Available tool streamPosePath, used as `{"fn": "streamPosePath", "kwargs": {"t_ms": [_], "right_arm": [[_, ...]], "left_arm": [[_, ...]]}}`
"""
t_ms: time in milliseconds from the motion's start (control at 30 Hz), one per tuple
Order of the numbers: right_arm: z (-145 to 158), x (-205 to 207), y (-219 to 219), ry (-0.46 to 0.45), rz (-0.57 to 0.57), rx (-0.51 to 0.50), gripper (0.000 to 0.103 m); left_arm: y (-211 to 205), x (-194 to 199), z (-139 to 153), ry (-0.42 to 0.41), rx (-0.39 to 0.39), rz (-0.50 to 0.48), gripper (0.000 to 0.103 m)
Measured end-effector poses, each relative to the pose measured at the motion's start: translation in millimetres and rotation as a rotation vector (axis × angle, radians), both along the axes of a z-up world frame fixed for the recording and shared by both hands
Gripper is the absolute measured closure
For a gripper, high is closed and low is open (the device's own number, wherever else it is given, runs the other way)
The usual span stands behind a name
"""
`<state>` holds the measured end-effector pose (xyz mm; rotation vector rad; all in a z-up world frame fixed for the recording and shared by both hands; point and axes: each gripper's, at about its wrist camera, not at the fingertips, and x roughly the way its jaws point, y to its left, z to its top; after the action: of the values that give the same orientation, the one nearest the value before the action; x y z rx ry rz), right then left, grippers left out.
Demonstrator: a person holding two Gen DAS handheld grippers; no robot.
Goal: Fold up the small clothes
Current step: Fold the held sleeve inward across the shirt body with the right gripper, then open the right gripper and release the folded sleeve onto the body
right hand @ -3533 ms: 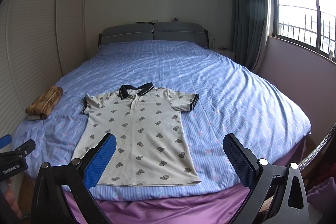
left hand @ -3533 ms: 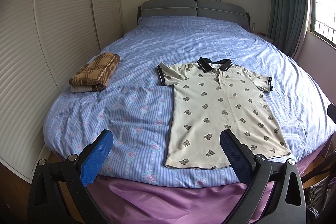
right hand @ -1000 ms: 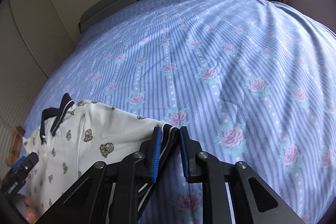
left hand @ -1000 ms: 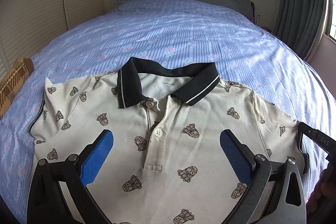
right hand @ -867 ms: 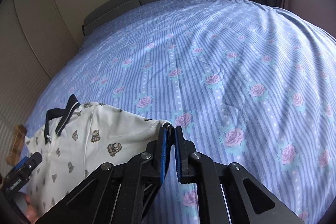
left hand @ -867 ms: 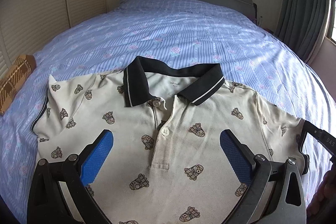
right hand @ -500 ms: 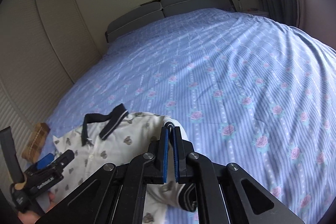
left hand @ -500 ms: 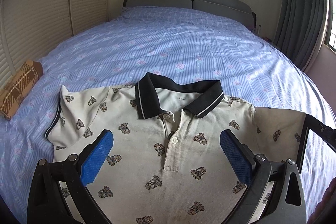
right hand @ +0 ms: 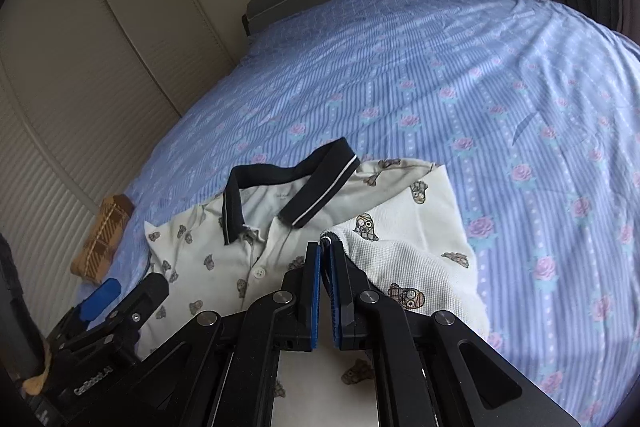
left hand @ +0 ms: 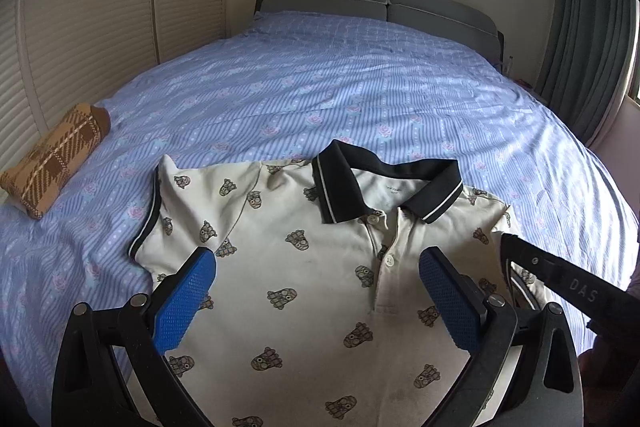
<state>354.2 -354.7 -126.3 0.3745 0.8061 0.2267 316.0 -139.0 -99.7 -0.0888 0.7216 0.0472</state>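
Shirt (left hand: 304, 267) lies on the bed (left hand: 360, 87); right gripper (right hand: 325, 259) fingers clench its sleeve, folded over the chest; left gripper (left hand: 316, 291) fingers hover released above it.

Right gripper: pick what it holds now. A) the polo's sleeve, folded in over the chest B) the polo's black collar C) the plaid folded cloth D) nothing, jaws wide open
A: the right gripper is shut on the sleeve of the polo shirt, drawn in over the chest.
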Motion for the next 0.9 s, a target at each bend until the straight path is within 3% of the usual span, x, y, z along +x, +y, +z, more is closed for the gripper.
{"fn": "streamPosePath", "kwargs": {"t_ms": [233,333,400,500,700,900], "right_arm": [[-33.3,15.6,12.3,0.067,-0.012,-0.019,0.098],[-33.0,9.0,12.8,0.069,-0.008,-0.028,0.097],[-24.6,-3.1,11.4,0.048,-0.007,-0.041,0.090],[-7.2,-32.5,7.2,-0.015,-0.039,-0.098,0.071],[-4.3,-91.4,9.1,-0.053,-0.059,-0.270,0.070],[-17.5,-91.5,24.8,-0.025,-0.051,-0.421,0.071]], "left_arm": [[6.7,-6.8,-1.6,0.004,0.009,-0.003,0.000],[7.3,-11.2,-1.4,0.004,0.014,-0.010,0.000],[8.0,-14.0,-0.8,0.000,0.017,-0.011,0.000],[8.0,-16.5,-0.5,-0.002,0.010,-0.015,0.000],[0.6,-24.4,-6.9,0.004,0.007,-0.044,0.000],[-4.3,-34.1,-11.1,0.012,0.037,-0.070,0.000]]}}
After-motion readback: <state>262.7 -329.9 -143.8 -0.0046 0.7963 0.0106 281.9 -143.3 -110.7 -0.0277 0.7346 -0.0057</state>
